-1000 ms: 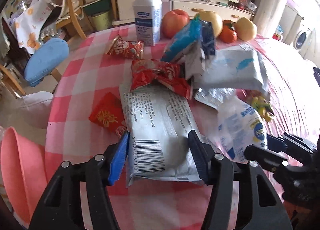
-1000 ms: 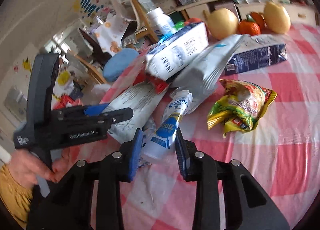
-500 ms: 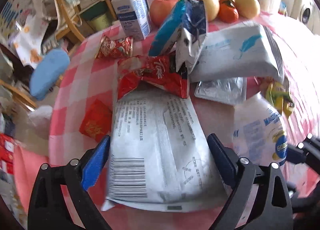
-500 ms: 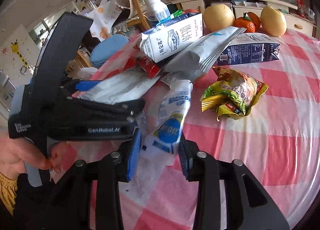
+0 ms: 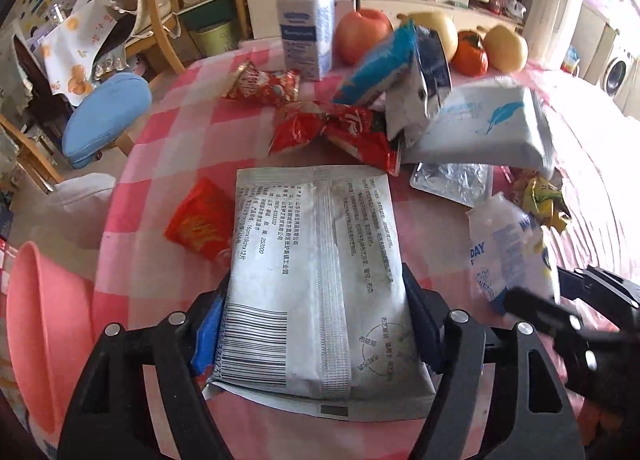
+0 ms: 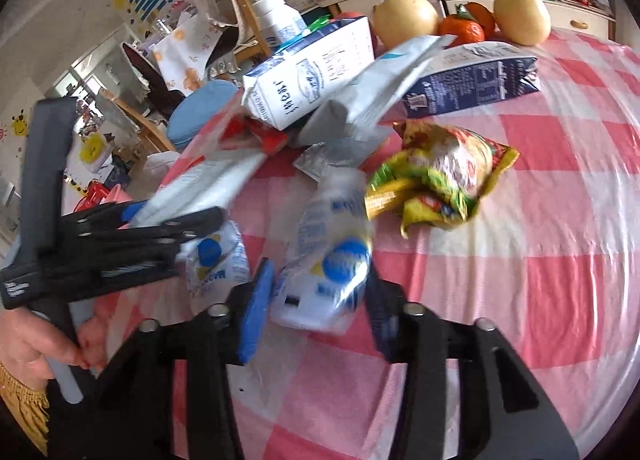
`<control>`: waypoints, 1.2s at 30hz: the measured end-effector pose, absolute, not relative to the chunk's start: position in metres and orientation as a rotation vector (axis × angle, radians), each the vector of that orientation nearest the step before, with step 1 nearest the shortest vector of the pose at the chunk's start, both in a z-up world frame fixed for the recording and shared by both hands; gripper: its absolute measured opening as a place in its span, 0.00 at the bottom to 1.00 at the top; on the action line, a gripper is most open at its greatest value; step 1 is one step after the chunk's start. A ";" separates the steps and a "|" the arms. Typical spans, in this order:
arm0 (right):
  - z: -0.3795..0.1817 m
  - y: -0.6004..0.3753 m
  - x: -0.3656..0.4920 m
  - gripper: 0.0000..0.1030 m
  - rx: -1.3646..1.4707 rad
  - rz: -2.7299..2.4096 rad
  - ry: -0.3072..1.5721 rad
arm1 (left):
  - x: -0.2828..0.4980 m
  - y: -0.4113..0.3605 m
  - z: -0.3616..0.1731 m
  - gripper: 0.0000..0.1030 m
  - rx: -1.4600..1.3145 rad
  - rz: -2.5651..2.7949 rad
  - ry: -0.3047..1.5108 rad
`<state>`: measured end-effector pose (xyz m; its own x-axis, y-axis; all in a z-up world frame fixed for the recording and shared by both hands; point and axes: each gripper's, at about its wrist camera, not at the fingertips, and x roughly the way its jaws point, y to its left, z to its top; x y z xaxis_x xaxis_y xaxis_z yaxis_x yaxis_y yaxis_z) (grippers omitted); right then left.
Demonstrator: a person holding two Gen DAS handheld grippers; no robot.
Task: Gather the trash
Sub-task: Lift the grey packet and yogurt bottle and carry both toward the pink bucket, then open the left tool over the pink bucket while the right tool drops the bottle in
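Two claws work near the desk's front edge. Left claw (image 5: 316,324), jaws just narrowed, brackets a flat grey packet (image 5: 316,268); right claw (image 6: 316,300) pinches a white wrapper (image 6: 328,260). Best practice: squeeze the packet's edges firmly before lifting, avoiding the red wrapper (image 5: 200,220) alongside.

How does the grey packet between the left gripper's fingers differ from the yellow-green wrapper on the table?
The grey packet is flat, smooth and larger, printed with black text and a barcode; the yellow-green wrapper is crumpled, bright and smaller. The packet lies between the left gripper fingers; the wrapper lies free. Both rest on the checked tablecloth.
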<state>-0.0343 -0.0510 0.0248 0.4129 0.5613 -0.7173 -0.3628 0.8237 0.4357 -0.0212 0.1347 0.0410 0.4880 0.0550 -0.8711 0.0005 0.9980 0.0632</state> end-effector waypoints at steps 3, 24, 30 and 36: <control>0.025 -0.054 -0.038 0.40 0.222 0.576 0.982 | -0.031 0.144 0.052 0.73 0.028 0.030 1.033; 0.081 -0.019 -0.097 0.39 0.119 0.672 0.828 | -0.089 0.242 0.125 0.73 -0.212 0.079 0.828; 0.110 0.041 -0.108 0.39 0.090 0.787 0.799 | -0.109 0.304 0.137 0.73 -0.310 0.207 0.772; 0.133 0.130 -0.118 0.35 0.000 0.930 0.776 | -0.125 0.376 0.133 0.74 -0.463 0.351 0.749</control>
<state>-0.1182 0.1304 0.1330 0.3519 0.7187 -0.5997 -0.7184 0.6180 0.3191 -0.1251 0.3761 0.1330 0.6827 0.1402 -0.7171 -0.4618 0.8434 -0.2747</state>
